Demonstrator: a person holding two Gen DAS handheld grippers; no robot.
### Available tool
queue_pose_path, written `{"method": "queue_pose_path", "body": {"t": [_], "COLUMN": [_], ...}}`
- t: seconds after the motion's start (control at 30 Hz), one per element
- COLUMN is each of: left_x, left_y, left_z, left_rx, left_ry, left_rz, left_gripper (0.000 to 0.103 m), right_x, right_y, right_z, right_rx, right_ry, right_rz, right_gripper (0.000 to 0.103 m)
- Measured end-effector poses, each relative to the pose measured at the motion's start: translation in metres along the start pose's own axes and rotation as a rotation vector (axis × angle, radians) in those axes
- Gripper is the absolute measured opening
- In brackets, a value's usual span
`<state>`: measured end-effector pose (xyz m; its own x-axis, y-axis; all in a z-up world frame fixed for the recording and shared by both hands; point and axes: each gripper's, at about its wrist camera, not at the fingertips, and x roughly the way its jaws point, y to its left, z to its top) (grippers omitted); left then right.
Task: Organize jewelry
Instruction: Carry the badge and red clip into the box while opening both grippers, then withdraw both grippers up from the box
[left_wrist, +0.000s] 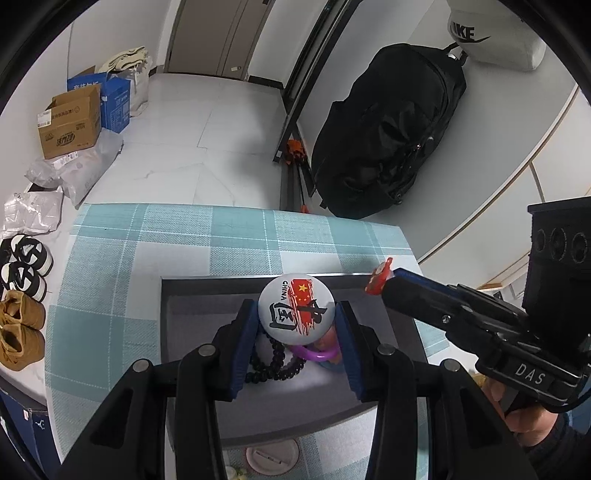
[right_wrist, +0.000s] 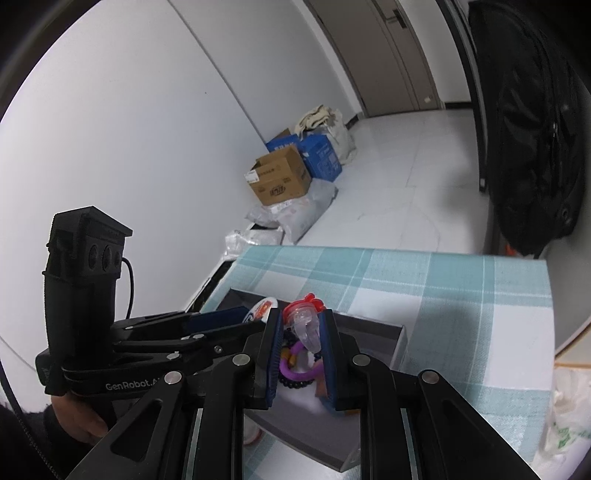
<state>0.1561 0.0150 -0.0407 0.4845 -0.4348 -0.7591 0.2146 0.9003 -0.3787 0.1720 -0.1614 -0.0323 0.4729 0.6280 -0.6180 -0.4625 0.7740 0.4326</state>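
My left gripper (left_wrist: 297, 312) is shut on a round white badge (left_wrist: 295, 310) printed with "CHINA" and a red flag, held above a dark grey tray (left_wrist: 192, 306). In the tray under it lie a black bead bracelet (left_wrist: 273, 360) and a purple ring (left_wrist: 317, 353). My right gripper (right_wrist: 301, 319) is shut on a red and clear plastic hair clip (right_wrist: 304, 319), also over the tray (right_wrist: 369, 341). In the left wrist view the right gripper (left_wrist: 384, 282) reaches in from the right with the red clip (left_wrist: 378, 280) at its tip. The left gripper (right_wrist: 236, 319) with the badge (right_wrist: 260, 309) shows at the left of the right wrist view.
The tray rests on a teal and white checked cloth (left_wrist: 122, 266) over a table. A round pink and white lid (left_wrist: 271, 456) lies near the front. On the floor stand cardboard boxes (left_wrist: 70, 125), plastic bags and shoes (left_wrist: 22, 266). A black backpack (left_wrist: 388, 136) hangs beyond the table.
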Motion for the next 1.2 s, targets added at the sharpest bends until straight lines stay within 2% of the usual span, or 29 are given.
{"method": "queue_pose_path", "body": {"t": [0.13,0.23,0.27,0.33,0.4,0.43,0.53,0.73,0.9,1.03,1.1,1.17,1.2], "left_x": [0.003,0.007,0.008,0.008,0.008,0.008,0.005,-0.004,-0.01,-0.02,-0.026,-0.03,-0.032], "left_y": [-0.002,-0.003,-0.004,-0.006,-0.008,-0.009,-0.009,-0.005,-0.003,0.001,0.003,0.005,0.006], "left_z": [0.002,0.003,0.002,0.0,-0.001,-0.001,-0.002,-0.004,-0.009,-0.015,-0.02,-0.023,-0.024], "left_rx": [0.001,0.005,0.01,0.015,0.018,0.019,0.021,0.019,0.026,0.004,0.004,-0.01,-0.018], "left_ry": [0.003,0.031,0.042,0.05,0.043,0.043,0.024,-0.016,-0.026,-0.047,-0.056,-0.059,-0.062], "left_rz": [-0.007,-0.026,-0.033,-0.034,-0.035,-0.033,-0.026,-0.002,0.063,0.07,0.093,0.1,0.103], "left_gripper": [0.037,0.038,0.039,0.05,0.052,0.052,0.053,0.053,0.053,0.053,0.053,0.053,0.053], "right_x": [0.007,0.008,0.008,0.006,0.002,0.0,-0.005,-0.009,-0.011,-0.017,-0.023,-0.026,-0.028], "right_y": [-0.006,-0.009,-0.009,-0.011,-0.012,-0.012,-0.012,-0.013,-0.014,-0.016,-0.015,-0.012,-0.01], "right_z": [0.0,0.0,0.0,0.0,0.0,0.0,0.001,0.001,-0.003,-0.013,-0.017,-0.019,-0.02], "right_rx": [0.018,0.017,0.016,0.025,0.036,0.037,0.033,0.044,0.063,0.087,0.093,0.099,0.099], "right_ry": [0.02,0.026,0.024,0.024,0.011,0.006,-0.015,-0.027,-0.025,-0.026,-0.037,-0.05,-0.058], "right_rz": [0.006,-0.009,-0.016,0.003,0.012,0.015,0.016,0.002,0.005,-0.003,-0.005,0.002,0.005], "right_gripper": [0.019,0.023,0.025,0.026,0.037,0.04,0.041,0.053,0.054,0.057,0.062,0.074,0.075]}}
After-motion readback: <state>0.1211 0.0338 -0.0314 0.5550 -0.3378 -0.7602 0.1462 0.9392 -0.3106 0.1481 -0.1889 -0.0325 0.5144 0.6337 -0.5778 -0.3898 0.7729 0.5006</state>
